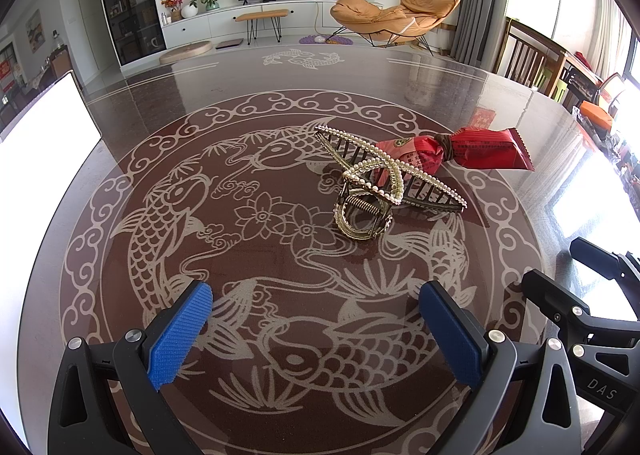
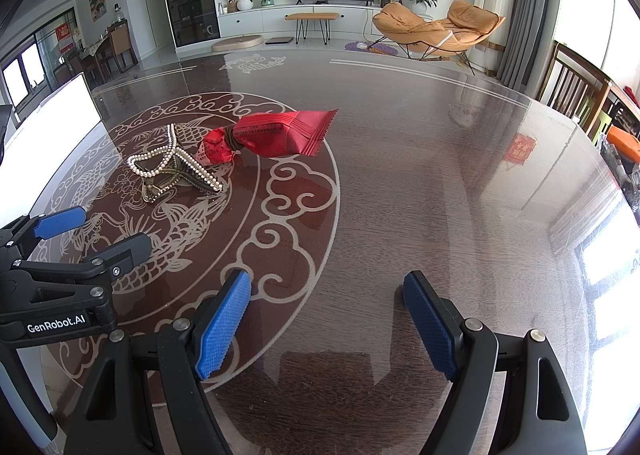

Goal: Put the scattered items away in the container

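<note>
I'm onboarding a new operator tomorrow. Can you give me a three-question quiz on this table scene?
1. True or false: the left gripper is shut on the hair claw.
2. Which item lies nearer the hair claw: A) the red snack packet, B) the white container?
3. Fill in: the right gripper's blue-padded fingers hold ____.

Key: 1 false, its fingers are spread with only the table between them; 2 A; 3 nothing.

Glossy glass table (image 1: 400, 95); pearl-studded metal hair clip (image 1: 384, 183); shiny foil wrapper (image 1: 472, 149).
</note>
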`<state>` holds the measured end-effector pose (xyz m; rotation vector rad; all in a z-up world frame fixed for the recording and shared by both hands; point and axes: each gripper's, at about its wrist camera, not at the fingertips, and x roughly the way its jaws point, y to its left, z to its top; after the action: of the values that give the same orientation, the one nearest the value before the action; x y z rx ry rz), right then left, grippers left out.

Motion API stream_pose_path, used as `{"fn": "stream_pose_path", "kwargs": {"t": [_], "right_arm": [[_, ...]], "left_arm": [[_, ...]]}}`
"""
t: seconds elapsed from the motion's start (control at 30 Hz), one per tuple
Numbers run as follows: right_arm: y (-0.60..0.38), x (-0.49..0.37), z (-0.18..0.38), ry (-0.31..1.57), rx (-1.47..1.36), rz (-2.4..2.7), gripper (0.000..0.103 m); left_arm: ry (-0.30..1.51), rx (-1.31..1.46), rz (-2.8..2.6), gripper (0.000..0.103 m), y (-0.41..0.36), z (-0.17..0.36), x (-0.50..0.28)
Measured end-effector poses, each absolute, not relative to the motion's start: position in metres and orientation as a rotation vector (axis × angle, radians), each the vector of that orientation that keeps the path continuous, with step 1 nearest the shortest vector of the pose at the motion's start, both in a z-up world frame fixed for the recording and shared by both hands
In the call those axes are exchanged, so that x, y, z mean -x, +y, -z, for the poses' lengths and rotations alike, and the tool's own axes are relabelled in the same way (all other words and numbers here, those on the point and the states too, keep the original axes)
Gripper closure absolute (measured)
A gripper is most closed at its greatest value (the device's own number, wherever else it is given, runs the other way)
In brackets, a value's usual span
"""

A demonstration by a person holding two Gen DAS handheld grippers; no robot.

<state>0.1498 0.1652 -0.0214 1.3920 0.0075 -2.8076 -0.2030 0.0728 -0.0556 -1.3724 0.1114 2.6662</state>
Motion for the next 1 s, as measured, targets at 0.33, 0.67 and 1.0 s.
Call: {"fn": "stream_pose_path", "kwargs": {"t": [0.33, 0.67, 1.0], "right_arm": [[0.1661, -0.1492, 0.024, 0.007, -1.392, 2.807, 0.023], [0.1662, -0.1492, 0.0243, 0.007, -1.392, 2.807, 0.023], [0.1656, -0.1498, 0.0215, 0.008, -1.392, 2.807, 0.023]], "left_arm": [[0.112, 1.372, -2.666, 0.0, 0.0729, 0.0556, 0.2029], [0.112, 1.373, -2.666, 0.0, 0.0729, 0.0557, 0.2028], [0.112, 1.372, -2.666, 0.0, 0.0729, 0.0556, 0.2028]]}}
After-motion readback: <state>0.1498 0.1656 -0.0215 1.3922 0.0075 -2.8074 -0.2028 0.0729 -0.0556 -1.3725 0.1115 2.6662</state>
